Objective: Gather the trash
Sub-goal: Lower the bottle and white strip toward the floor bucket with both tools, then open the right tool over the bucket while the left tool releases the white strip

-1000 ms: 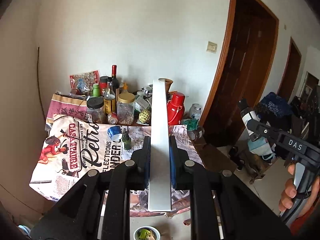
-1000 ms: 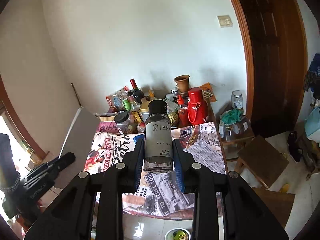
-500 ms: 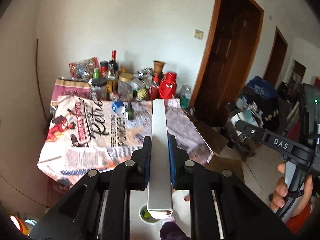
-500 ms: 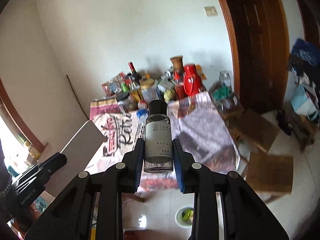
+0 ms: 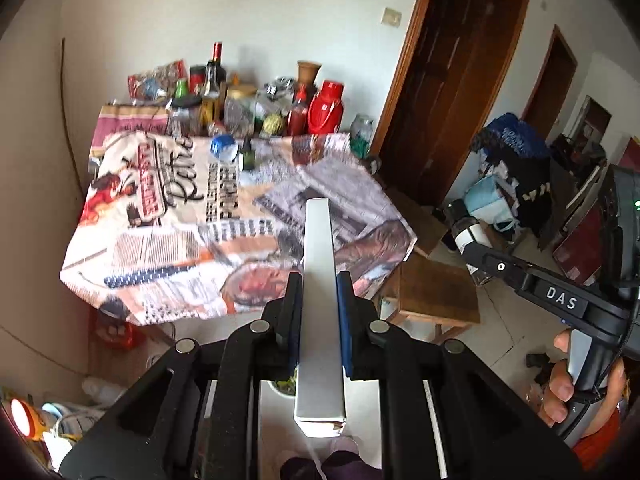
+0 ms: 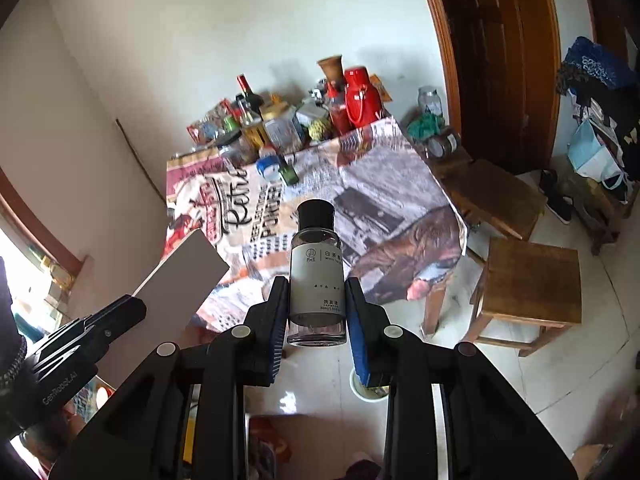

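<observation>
A flat grey box (image 5: 319, 304), judged light and stiff, is clamped edgewise in the left tool (image 5: 319, 320), while a small, probably slippery clear bottle (image 6: 317, 276) is gripped at its base by the right tool (image 6: 317, 320), both held off the worktop (image 5: 168, 216).

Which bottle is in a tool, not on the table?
The clear black-capped bottle, clamped upright in the right tool. The wine bottle and small green bottle stand on the table.

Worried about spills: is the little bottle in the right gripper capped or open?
Capped. A black cap sits on the bottle, clamped in the right gripper.
</observation>
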`<action>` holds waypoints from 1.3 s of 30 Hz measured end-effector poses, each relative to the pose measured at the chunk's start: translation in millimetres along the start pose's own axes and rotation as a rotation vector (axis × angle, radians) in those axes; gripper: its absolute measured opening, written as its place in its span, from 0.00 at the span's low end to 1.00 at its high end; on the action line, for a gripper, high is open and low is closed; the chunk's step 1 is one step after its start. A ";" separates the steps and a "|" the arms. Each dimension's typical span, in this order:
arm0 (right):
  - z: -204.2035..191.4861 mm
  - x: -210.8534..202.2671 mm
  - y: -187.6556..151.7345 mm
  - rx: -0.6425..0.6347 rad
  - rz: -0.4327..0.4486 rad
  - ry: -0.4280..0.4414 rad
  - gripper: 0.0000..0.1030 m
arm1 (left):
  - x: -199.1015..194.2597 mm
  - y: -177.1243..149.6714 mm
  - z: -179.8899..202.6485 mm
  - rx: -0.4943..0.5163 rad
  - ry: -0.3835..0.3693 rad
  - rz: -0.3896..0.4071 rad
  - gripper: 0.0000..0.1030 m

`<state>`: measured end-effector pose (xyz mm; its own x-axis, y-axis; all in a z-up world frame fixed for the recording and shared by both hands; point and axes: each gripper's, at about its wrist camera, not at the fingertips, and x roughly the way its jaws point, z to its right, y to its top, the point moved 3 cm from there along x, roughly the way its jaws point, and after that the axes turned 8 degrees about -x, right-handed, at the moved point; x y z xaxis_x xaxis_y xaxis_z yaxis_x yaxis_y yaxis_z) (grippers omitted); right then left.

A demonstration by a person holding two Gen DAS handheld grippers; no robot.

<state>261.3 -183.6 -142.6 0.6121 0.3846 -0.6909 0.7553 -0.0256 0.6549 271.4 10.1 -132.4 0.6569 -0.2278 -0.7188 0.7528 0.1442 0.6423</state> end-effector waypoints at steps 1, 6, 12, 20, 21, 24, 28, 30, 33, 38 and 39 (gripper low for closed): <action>2.8 5.8 -1.9 -0.006 -0.011 0.004 0.25 | 8.9 -3.5 -0.8 -0.006 0.015 -0.015 0.15; 16.3 44.9 -19.3 -0.033 -0.102 0.021 0.25 | 62.6 -25.7 -11.5 -0.082 0.038 -0.105 0.15; 36.1 112.1 -53.1 -0.055 -0.200 0.052 0.25 | 146.7 -71.9 -36.8 -0.151 0.088 -0.219 0.15; 55.6 212.2 -114.2 -0.050 -0.307 0.083 0.25 | 251.2 -139.2 -81.1 -0.223 0.180 -0.324 0.15; 58.0 226.8 -125.6 -0.063 -0.325 0.081 0.25 | 263.7 -148.7 -85.4 -0.226 0.183 -0.337 0.15; 65.0 261.7 -152.4 -0.080 -0.370 0.084 0.25 | 303.7 -179.7 -98.0 -0.231 0.192 -0.386 0.15; 74.2 303.9 -188.5 -0.082 -0.430 0.096 0.25 | 344.7 -216.2 -109.6 -0.230 0.200 -0.437 0.15; 76.6 321.3 -203.0 -0.087 -0.445 0.095 0.25 | 363.7 -232.8 -114.0 -0.225 0.197 -0.458 0.15; 79.3 346.4 -218.4 -0.092 -0.467 0.106 0.25 | 386.1 -252.0 -120.6 -0.208 0.209 -0.470 0.15; 82.2 385.9 -237.0 -0.079 -0.540 0.075 0.25 | 413.9 -269.0 -132.9 -0.246 0.184 -0.494 0.15; 83.6 390.8 -239.0 -0.072 -0.547 0.077 0.26 | 419.7 -271.3 -134.5 -0.250 0.183 -0.497 0.15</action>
<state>339.6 -104.3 -594.8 0.1141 0.3907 -0.9134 0.9385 0.2591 0.2281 348.6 4.9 -644.1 0.2026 -0.1593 -0.9662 0.9451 0.2901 0.1503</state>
